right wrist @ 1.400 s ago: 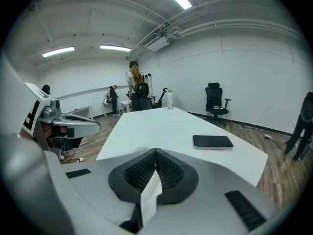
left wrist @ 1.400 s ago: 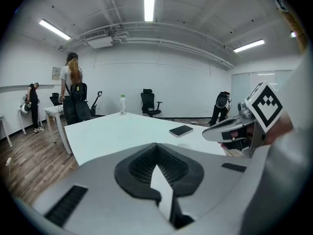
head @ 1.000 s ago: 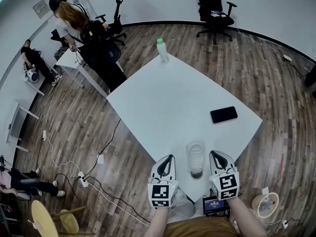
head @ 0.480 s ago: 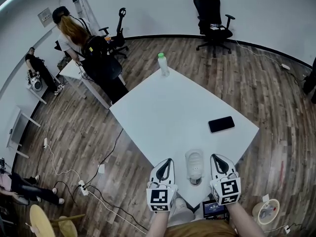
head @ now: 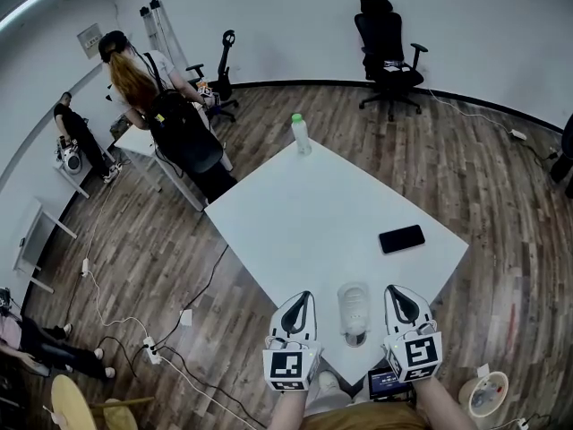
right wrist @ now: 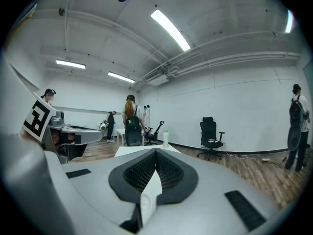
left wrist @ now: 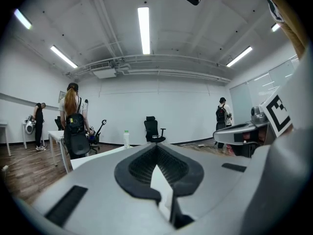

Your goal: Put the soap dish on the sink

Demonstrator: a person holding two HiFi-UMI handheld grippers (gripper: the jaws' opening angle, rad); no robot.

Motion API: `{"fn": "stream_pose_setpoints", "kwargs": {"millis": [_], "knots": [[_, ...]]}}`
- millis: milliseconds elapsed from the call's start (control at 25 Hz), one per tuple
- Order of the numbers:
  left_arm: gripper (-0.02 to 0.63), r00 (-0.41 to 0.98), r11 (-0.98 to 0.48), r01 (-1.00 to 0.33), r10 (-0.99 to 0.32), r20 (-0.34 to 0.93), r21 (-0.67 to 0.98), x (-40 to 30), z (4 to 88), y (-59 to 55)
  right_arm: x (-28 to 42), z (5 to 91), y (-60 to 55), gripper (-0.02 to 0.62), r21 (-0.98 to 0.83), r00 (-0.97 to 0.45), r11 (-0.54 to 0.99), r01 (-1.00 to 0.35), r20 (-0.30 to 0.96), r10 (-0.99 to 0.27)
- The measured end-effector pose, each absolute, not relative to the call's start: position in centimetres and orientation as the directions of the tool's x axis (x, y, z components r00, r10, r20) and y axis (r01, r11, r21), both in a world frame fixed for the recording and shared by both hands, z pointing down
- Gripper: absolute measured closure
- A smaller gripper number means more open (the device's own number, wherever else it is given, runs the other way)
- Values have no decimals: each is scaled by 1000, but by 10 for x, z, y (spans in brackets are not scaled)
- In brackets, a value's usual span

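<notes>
Nearest, at 6 o'clock of the head view, the left gripper [head: 303, 297] and the right gripper [head: 395, 291] are held side by side over the near corner of the white table [head: 313, 213]. Each has its jaws drawn together at the tips, with nothing between them. The soap dish [head: 354, 305] lies on the table between the two grippers, touching neither. It is a clear shallow dish with a dark patch at its near end, and what that patch is I cannot tell. On the floor at 5 o'clock stands a round pale tub [head: 465, 389] with small things in it, too small to name. Further out, toward 2 o'clock of the dish, a black phone [head: 401, 238] lies flat. At the table's far corner, 12 o'clock, a bottle [head: 301, 134] with a green cap stands upright; its contents cannot be made out. Beyond are a person with a backpack [head: 175, 124] at 10 o'clock and an office chair [head: 387, 56] at 1 o'clock.
</notes>
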State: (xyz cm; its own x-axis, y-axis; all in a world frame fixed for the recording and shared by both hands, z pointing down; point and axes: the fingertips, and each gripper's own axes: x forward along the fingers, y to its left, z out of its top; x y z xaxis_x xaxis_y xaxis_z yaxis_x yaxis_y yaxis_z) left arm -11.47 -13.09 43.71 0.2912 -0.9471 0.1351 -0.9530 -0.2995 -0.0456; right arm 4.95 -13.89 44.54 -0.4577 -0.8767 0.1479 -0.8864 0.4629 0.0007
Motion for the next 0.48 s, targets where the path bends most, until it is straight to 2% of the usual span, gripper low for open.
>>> {"fn": "stream_pose_setpoints", "kwargs": {"millis": [480], "knots": [[600,304,-307,-950,-951,60,-52,-110,408,-126,53,403,-136,588,-30,-471,470,-882,26,-882]]}}
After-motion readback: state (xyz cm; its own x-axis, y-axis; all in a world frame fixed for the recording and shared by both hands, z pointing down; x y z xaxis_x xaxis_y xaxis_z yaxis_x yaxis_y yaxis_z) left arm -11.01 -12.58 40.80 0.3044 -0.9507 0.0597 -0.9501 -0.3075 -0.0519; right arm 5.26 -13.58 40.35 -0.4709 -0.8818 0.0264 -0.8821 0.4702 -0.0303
